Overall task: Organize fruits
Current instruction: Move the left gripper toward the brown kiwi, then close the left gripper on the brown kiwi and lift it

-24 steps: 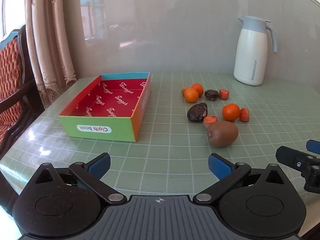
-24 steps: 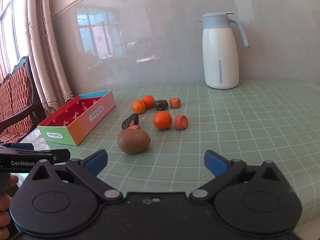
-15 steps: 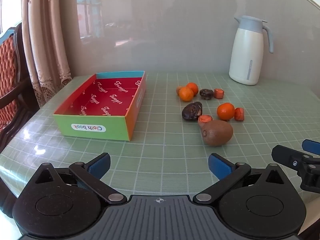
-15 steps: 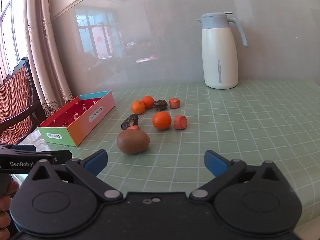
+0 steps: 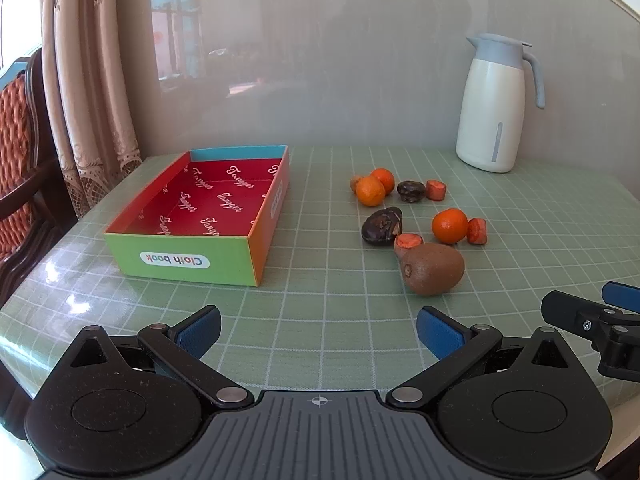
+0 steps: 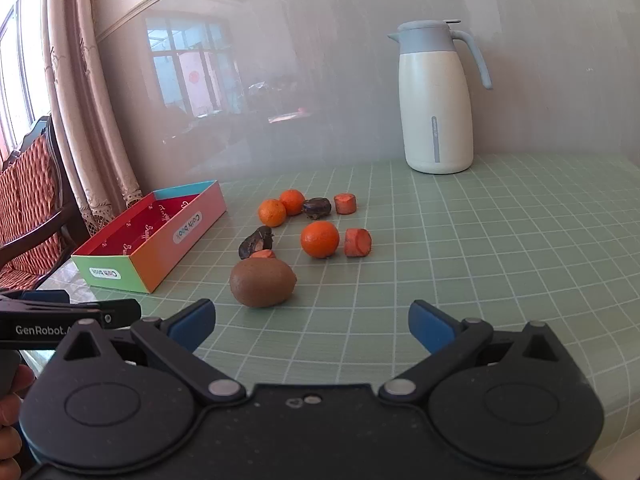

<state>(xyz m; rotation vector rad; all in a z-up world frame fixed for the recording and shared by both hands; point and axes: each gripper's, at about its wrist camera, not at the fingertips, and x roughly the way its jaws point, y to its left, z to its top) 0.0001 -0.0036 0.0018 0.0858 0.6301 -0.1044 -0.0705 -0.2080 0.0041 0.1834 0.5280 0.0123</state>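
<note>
In the left wrist view, the left gripper hangs above the green gridded tablecloth with its blue-padded fingers spread wide and nothing between them. The shallow cardboard box with a red inside carries the words "Cloth book", upside down, on its near green wall, and "Tongger" repeated in white script across its floor. Its long axis runs away from the camera. To the right of the box lies the brown oval kiwi, long axis crosswise, stem end toward the box. Beyond the kiwi sit three small orange mandarins, two dark wrinkled fruits and cut carrot chunks. The white jug with a grey-blue lid stands far beyond them.

In the right wrist view, the right gripper is likewise wide apart and empty, the kiwi just ahead of its left finger. "GenRobot" reads on the left gripper at the left edge. "Cloth book" also shows on the box's orange side wall.
</note>
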